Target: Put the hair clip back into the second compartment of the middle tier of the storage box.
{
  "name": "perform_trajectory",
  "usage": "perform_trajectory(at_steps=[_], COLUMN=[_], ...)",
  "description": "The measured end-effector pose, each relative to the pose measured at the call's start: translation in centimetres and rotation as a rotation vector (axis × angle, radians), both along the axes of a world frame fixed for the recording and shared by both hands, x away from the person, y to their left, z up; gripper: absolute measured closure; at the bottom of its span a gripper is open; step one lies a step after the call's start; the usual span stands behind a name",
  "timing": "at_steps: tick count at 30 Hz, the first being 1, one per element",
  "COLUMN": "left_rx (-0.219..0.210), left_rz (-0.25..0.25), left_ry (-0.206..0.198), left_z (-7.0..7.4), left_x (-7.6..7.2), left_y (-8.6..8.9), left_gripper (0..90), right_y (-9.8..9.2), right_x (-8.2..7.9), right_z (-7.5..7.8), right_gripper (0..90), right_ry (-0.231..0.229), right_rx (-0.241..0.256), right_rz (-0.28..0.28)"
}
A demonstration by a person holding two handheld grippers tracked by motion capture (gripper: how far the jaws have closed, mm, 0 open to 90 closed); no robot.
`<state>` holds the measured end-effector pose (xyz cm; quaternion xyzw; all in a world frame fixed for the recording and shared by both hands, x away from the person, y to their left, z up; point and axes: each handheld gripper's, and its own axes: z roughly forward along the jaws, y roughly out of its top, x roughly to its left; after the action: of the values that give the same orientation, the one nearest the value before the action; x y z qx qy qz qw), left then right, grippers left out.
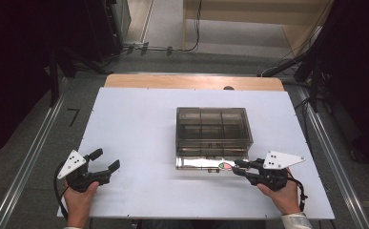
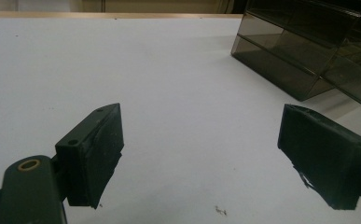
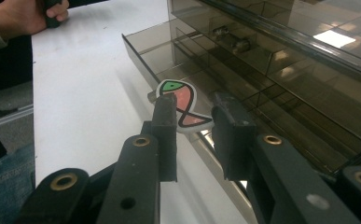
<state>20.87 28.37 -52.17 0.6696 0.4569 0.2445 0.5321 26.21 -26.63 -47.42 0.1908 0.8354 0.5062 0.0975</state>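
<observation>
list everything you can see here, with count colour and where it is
organiser box: 1, smoky clear plastic, divided into compartments, table centre, bottom drawer pulled out toward the person
fish-shaped piece: 1, pink with green head, on the open drawer's front edge, between the right gripper's jaws
table: 1, white top, wooden far edge
cables: several, black, floor beyond the table
left gripper: 1, black, near-left of table, jaws wide apart, nothing between them
right gripper: 1, black, at the drawer front
hands: 2, holding the grippers
</observation>
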Motion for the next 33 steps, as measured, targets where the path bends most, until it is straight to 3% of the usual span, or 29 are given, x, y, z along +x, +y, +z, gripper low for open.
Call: perform_trajectory(at_steps=[18,28,33], left_rx=[0.0,0.0,-0.001], left_rz=[0.001,0.0,0.0], left_ry=[-0.001,-0.002,-0.002], left_z=[0.0,0.0,0.0], left_x=[0.0,0.0,0.0], left_y=[0.0,0.0,0.0], left_gripper=[14.8,14.8,14.7], right_y=[1.4,2.5,3.7], right_x=[1.0,1.3,1.6], right_z=[0.0,0.0,0.0], right_gripper=[69.4,69.5,69.5], right_ry=[-0.011,-0.006,0.001], right_rx=[-0.014,-0.04,-0.077], right_rz=[-0.067,-0.103,-0.114])
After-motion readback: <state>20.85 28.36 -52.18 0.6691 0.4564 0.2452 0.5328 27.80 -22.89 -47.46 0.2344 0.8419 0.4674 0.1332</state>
